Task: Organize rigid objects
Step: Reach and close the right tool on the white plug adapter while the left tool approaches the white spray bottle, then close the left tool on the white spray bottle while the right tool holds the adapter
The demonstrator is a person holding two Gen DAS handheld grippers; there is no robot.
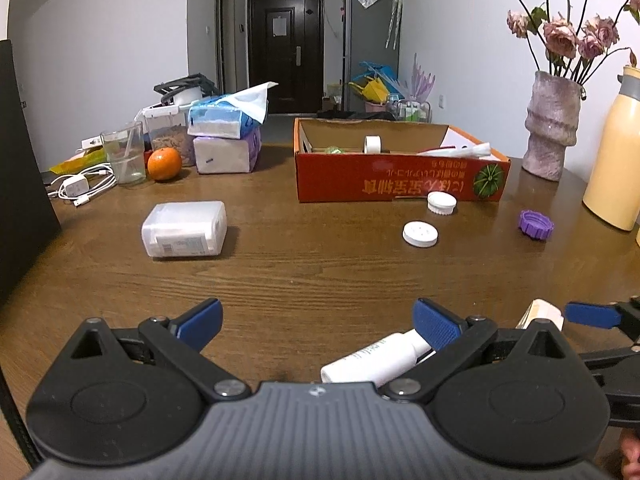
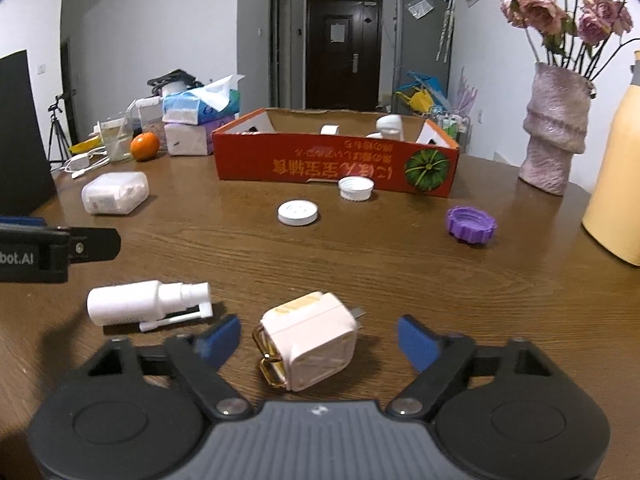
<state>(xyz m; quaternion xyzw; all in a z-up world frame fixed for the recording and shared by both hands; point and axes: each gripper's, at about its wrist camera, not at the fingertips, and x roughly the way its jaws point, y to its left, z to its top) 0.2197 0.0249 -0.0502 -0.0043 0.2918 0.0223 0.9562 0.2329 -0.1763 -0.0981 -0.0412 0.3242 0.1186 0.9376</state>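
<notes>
Left gripper [image 1: 318,322] was wide open, empty, a white spray bottle [image 2: 136,303] lying by its right finger. Right gripper [image 2: 319,340] was wide open around a pink charger [image 2: 312,340] on the table [image 2: 360,264], not touching. Orange box [image 2: 336,160] stood beyond.

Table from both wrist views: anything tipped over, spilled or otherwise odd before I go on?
No spill shows. The white spray bottle lies on its side near the right gripper, and the pink charger lies tilted between its open fingers. Three loose caps sit outside the orange box; the purple cap lies farthest right.
</notes>
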